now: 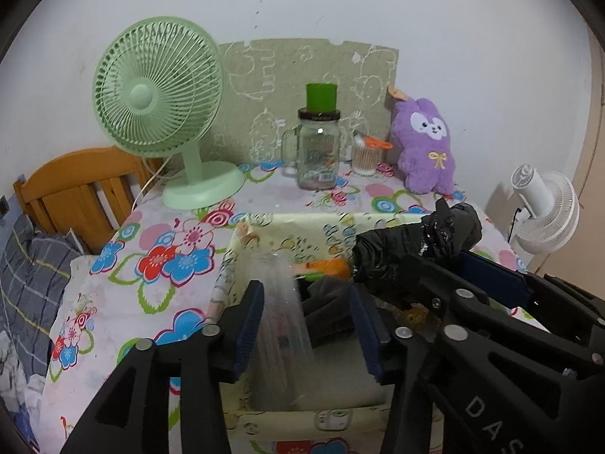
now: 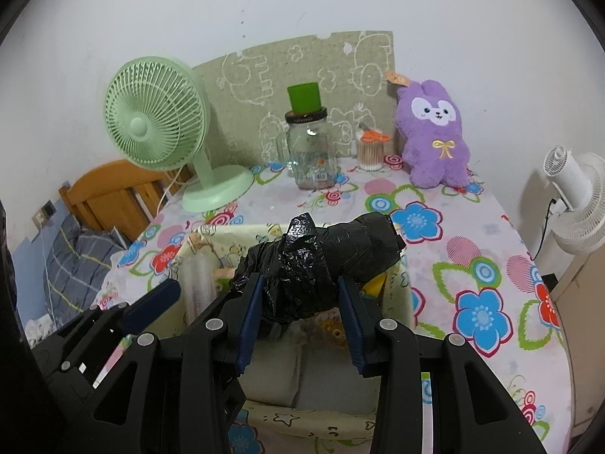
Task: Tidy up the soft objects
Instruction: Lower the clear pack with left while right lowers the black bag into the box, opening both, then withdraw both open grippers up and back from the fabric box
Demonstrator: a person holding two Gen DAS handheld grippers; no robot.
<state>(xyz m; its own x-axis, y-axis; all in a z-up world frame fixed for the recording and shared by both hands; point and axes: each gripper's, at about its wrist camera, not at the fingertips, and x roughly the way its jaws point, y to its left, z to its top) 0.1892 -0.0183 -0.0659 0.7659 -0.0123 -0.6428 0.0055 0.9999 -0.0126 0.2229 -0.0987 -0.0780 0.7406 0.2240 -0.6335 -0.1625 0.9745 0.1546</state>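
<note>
Right gripper pinching crinkled black bag roll | left gripper spread over fabric bin

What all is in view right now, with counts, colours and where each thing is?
fan: 1, pale green, table back left
white fan: 1, right of the table
jar: 1, clear with dark lid, table back centre
green cup: 1, atop the jar
swab pot: 1, clear, orange on top, right of the jar
plush: 1, purple, table back right
board: 1, olive, against the wall
box: 1, cream patterned, table front
tablecloth: 1, floral
bag roll: 1, black, over the box
headboard: 1, wooden, left
left gripper: jaws open, over the box
right gripper: jaws closed on the bag roll
</note>
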